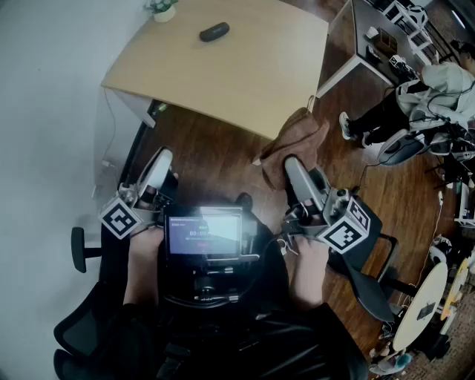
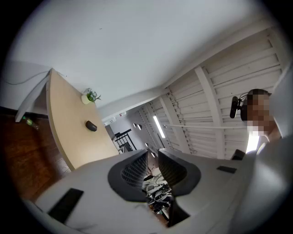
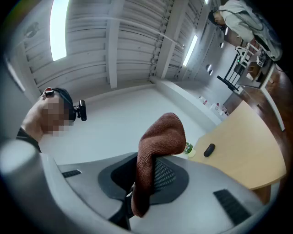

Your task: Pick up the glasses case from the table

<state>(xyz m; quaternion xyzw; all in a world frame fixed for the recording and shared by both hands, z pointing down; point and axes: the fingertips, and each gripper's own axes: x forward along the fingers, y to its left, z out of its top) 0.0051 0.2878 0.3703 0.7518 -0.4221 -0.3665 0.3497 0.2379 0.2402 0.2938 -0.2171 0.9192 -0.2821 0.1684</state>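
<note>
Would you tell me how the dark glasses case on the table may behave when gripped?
The glasses case looks small, so probably light. Its rounded shell may slip or rock between jaws. Its even oblong outline suggests it is stiff.

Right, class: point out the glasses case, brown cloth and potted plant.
glasses case (image 1: 214, 32), head view, middle of its dark shell
brown cloth (image 3: 160, 137), right gripper view, upper fold
potted plant (image 1: 164, 12), head view, white pot

Black glasses case (image 1: 214, 32), pale tan table (image 1: 245, 74), far. Rust-brown cloth (image 1: 300, 141). Dark brown plank floor (image 1: 215, 148). Black-and-white square markers on left cube (image 1: 121, 220) and right cube (image 1: 349, 228), near. White wall (image 1: 44, 111), left.
</note>
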